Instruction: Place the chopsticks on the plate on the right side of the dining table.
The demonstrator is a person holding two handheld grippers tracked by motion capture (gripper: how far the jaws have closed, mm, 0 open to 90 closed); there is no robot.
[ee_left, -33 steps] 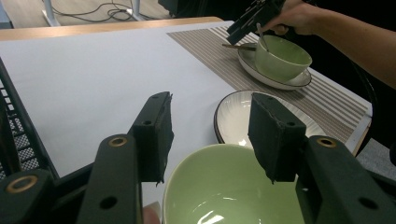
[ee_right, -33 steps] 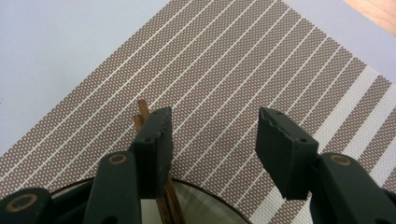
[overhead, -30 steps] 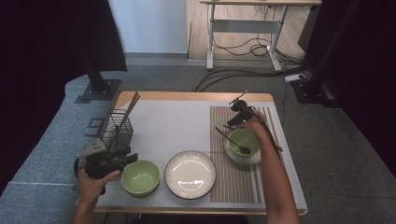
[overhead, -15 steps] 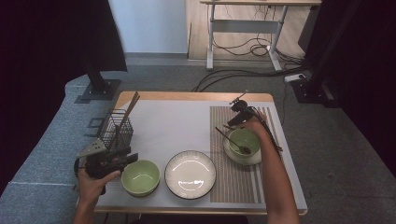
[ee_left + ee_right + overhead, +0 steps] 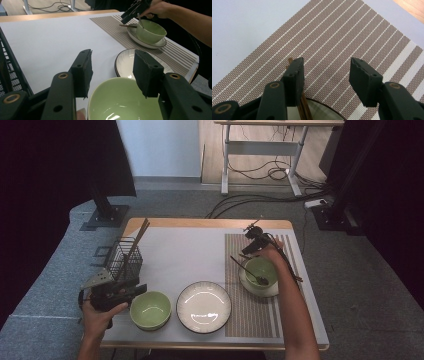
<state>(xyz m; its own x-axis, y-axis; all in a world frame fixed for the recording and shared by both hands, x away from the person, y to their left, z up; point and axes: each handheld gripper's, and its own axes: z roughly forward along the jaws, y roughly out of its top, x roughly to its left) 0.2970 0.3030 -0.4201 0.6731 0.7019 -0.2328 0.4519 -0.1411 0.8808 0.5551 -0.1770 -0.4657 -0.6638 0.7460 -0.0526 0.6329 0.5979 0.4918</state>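
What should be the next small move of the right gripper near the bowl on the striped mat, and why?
Probably a small shift sideways toward the chopsticks, then closing. The right gripper stands open over the striped mat, with the chopsticks beside and behind one jaw, not between the two. They rest across the green bowl on its saucer.

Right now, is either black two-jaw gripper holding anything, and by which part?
Nothing is held. The left gripper and the right gripper both stand open, jaws apart around empty space.

2 green bowls (image 5: 150,309) (image 5: 260,271), 2 plates (image 5: 204,306) (image 5: 272,290), 1 wire basket (image 5: 125,258), 1 striped mat (image 5: 250,320), 2 grippers (image 5: 137,290) (image 5: 248,251).
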